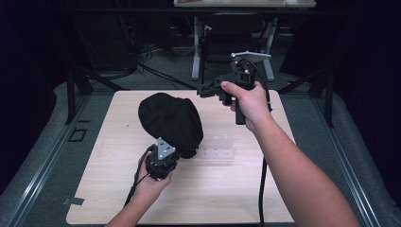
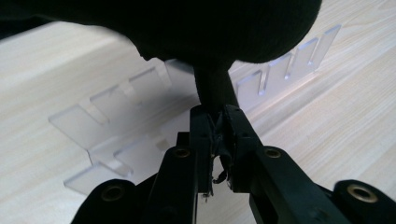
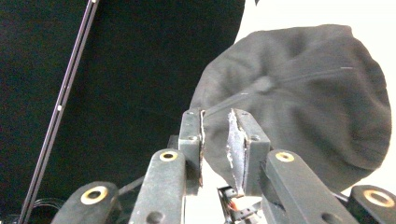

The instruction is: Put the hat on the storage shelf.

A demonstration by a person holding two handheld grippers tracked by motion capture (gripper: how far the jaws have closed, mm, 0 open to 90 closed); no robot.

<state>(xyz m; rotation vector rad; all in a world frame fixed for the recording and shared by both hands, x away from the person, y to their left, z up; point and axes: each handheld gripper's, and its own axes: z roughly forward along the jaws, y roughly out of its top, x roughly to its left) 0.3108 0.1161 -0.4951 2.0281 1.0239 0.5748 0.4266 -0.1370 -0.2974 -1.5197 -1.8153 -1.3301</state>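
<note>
A black cap (image 1: 170,118) hangs over the middle of the wooden table (image 1: 227,189). My left gripper (image 1: 182,152) comes in from below and is shut on a narrow black piece at the cap's (image 2: 210,28) lower edge; in the left gripper view the jaws (image 2: 217,116) pinch that fabric. Under the cap lies a clear acrylic rack (image 1: 217,146) with several slots (image 2: 116,107). My right gripper (image 1: 203,90) is held in the air at the far right, pointing left toward the cap (image 3: 303,93). Its jaws (image 3: 215,116) stand slightly open with nothing between them.
Metal rails (image 1: 345,161) run along both sides of the table. Beyond the far edge are a dark floor with cables and the white legs of another table (image 1: 196,52). Each gripper trails a black cable (image 1: 261,189) toward the near edge.
</note>
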